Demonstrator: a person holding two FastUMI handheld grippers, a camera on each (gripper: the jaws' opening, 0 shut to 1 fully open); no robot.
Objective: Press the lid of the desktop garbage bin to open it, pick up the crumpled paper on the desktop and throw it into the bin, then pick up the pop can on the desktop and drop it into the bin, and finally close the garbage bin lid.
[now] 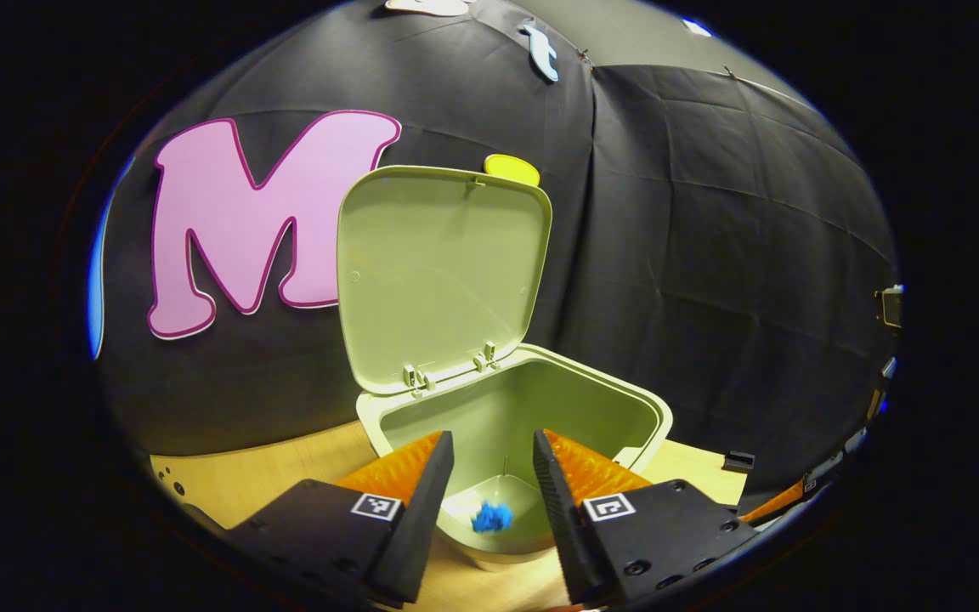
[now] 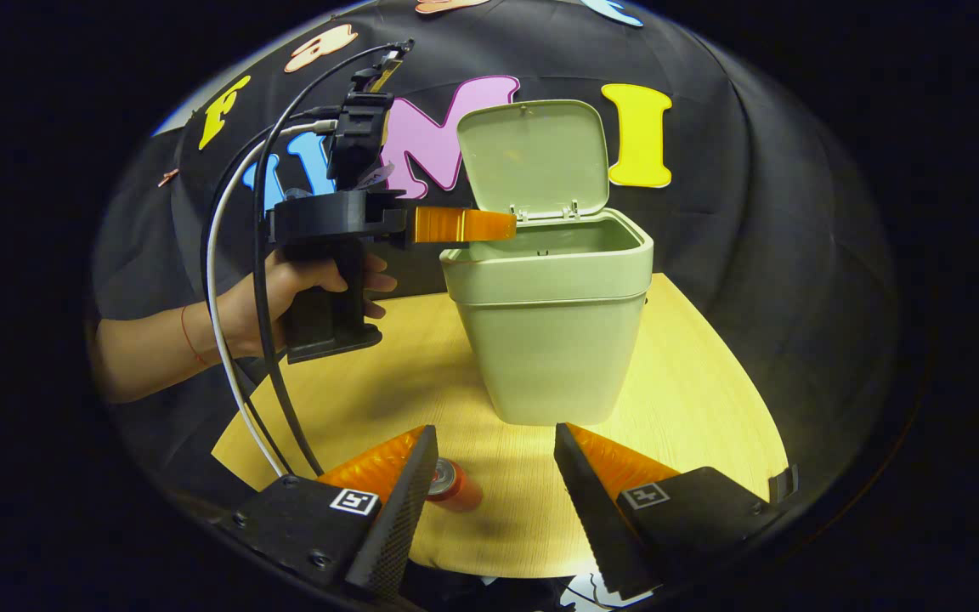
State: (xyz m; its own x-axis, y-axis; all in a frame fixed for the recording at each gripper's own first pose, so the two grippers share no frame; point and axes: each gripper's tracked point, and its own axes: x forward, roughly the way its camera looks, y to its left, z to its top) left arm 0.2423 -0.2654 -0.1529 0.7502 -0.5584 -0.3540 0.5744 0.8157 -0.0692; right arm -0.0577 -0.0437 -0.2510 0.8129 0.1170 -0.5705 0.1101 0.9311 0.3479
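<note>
The bin (image 2: pixel 553 314) stands on the table (image 2: pixel 710 399) with its lid (image 2: pixel 534 157) tipped up and back, so the mouth is clear for dropping things in. The left gripper (image 1: pixel 494 476) hangs over the bin's rim with its fingers spread and nothing between them, likely because its load is released: the crumpled paper (image 1: pixel 491 516) lies on the bin's floor. In the right gripper view a hand (image 2: pixel 302 289) holds that gripper level at the rim. The right gripper (image 2: pixel 494 480) waits low in front of the bin, fingers apart and empty, seemingly lined up for the can (image 2: pixel 453 484) lying just by its left finger.
</note>
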